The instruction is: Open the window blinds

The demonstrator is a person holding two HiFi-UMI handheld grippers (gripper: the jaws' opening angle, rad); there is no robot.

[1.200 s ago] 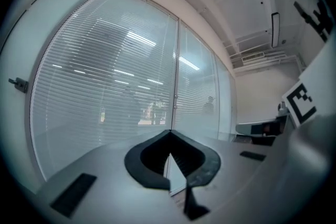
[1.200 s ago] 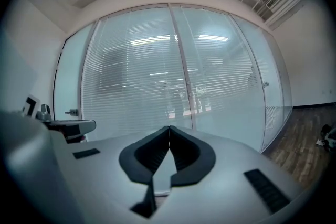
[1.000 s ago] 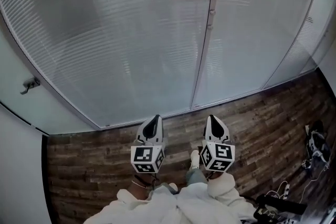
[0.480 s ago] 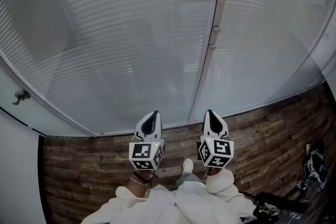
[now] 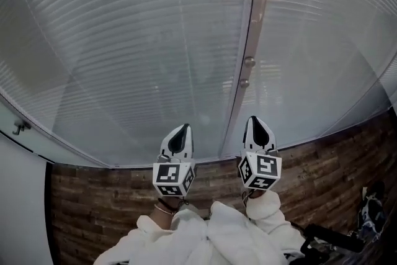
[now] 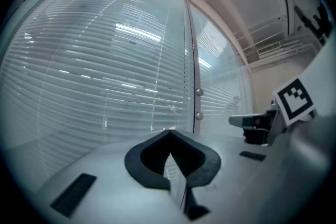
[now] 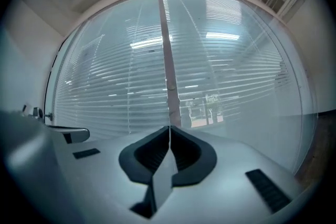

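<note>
Grey slatted window blinds (image 5: pixel 136 53) hang shut behind glass panes and fill most of the head view. A vertical metal frame post (image 5: pixel 248 65) with two round knobs (image 5: pixel 249 62) divides the panes. My left gripper (image 5: pixel 184 127) and right gripper (image 5: pixel 253 119) are held side by side, pointing level at the glass just short of it. Both have their jaws together with nothing between them. In the left gripper view the blinds (image 6: pixel 105 81) and the post (image 6: pixel 193 86) lie ahead of the left gripper (image 6: pixel 169 132). The right gripper (image 7: pixel 169 127) faces the post (image 7: pixel 169 71).
Dark wood-plank floor (image 5: pixel 111 195) runs below the window. A white wall with a small hook (image 5: pixel 18 128) stands at the left. Cables and gear (image 5: pixel 372 214) lie on the floor at the far right. The person's white sleeves (image 5: pixel 211 239) fill the bottom.
Both grippers have come closer to the window together, and the blinds and frame post now look larger. The jaws stayed together throughout.
</note>
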